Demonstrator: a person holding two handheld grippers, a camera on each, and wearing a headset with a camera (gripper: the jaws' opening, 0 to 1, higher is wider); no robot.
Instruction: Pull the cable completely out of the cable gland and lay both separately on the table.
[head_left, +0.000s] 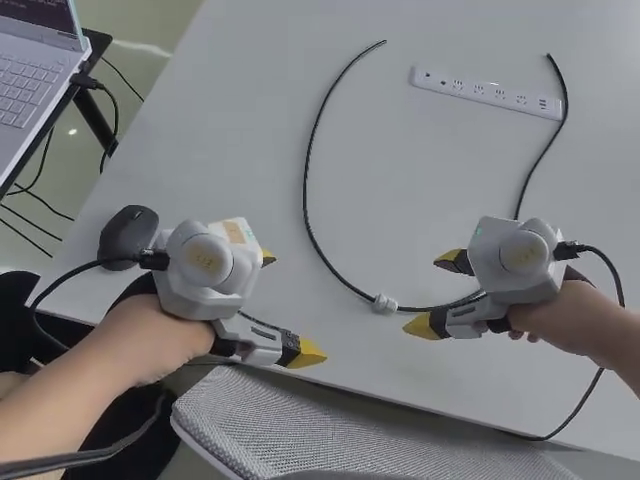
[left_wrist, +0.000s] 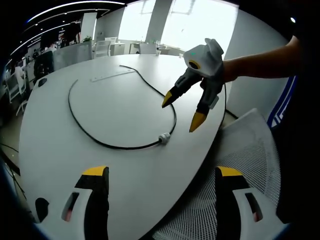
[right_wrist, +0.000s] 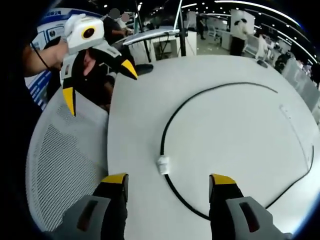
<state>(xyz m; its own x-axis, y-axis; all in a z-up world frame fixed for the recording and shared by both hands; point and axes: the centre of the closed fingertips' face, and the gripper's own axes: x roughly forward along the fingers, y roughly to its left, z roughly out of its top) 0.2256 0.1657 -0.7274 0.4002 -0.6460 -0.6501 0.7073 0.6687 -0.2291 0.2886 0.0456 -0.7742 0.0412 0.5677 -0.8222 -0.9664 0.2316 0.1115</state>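
A long black cable (head_left: 312, 150) lies in a wide loop on the white table (head_left: 230, 120), and a small white cable gland (head_left: 384, 303) sits threaded on it near the front edge. My right gripper (head_left: 432, 295) hovers open just right of the gland, with the cable running under its jaws. My left gripper (head_left: 287, 305) is open at the table's front edge, left of the gland. In the left gripper view, the gland (left_wrist: 163, 138) lies beyond my open left gripper (left_wrist: 162, 171), with the right gripper (left_wrist: 182, 110) above it. In the right gripper view, the gland (right_wrist: 163, 164) rests just ahead of my open right gripper (right_wrist: 168, 179).
A white power strip (head_left: 487, 92) lies at the back right of the table. A dark mouse (head_left: 127, 232) sits at the left edge, and a laptop (head_left: 30, 70) stands on a stand further left. A grey mesh chair (head_left: 350, 440) is below the front edge.
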